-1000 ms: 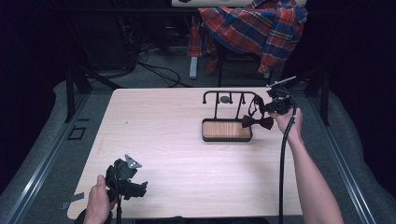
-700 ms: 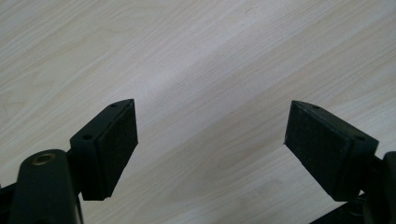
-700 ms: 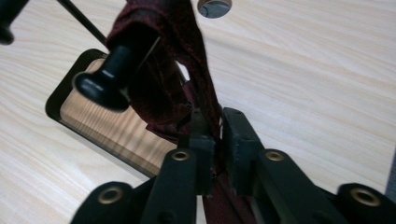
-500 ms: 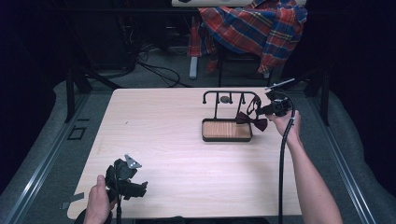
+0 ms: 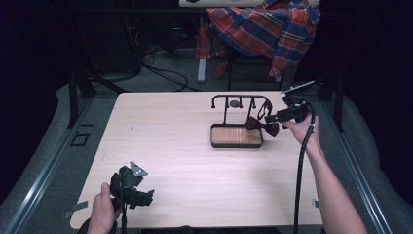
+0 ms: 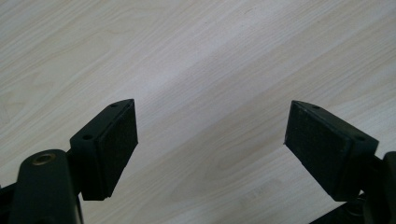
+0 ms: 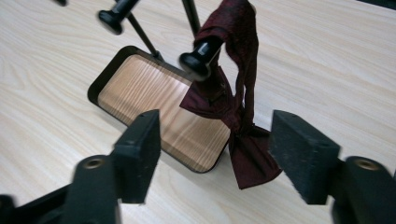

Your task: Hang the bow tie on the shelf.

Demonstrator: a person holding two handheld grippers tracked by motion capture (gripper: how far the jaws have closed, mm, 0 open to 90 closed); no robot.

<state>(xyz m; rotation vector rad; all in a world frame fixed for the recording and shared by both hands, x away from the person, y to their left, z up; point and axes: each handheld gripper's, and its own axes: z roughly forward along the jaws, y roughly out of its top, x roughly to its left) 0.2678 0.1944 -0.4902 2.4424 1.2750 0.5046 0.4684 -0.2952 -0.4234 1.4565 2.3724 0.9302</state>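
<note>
High view: no readable writing or labels anywhere. The stand (image 5: 237, 119) is sitting on the table (image 5: 195, 161), right of centre toward the far edge: a black rail on posts over a dark-rimmed wooden tray (image 5: 236, 136). A dark red bow tie (image 5: 263, 125) is hanging by its strap from the rail's right end, its bow dangling just off the tray's right side. The right gripper (image 5: 270, 118) is being held just right of the stand, tips pointing at the bow and right beside it; jaw state is hard to read here. The left gripper (image 5: 145, 196) is resting near the table's front-left corner, well apart from the stand, with its cable trailing down. A plaid shirt (image 5: 265, 30) is hanging behind the table, beyond the stand.

Left gripper view: the left gripper (image 6: 211, 135) is standing wide open, gripping nothing, with bare table (image 6: 196, 56) between the pads. No markings on the wood.

Right gripper view: the right gripper (image 7: 217, 154) is released, jaws spread. The bow tie (image 7: 233, 107) is hanging between them, strap looped over a knobbed rail end of the stand (image 7: 198, 58); the lower wing of the bow is lying just beside the right-hand pad, and I cannot tell whether it is touching. The left-hand pad is clear of the fabric. The tray (image 7: 154, 105) is lying behind the bow. No lettering showing on tie or stand.
</note>
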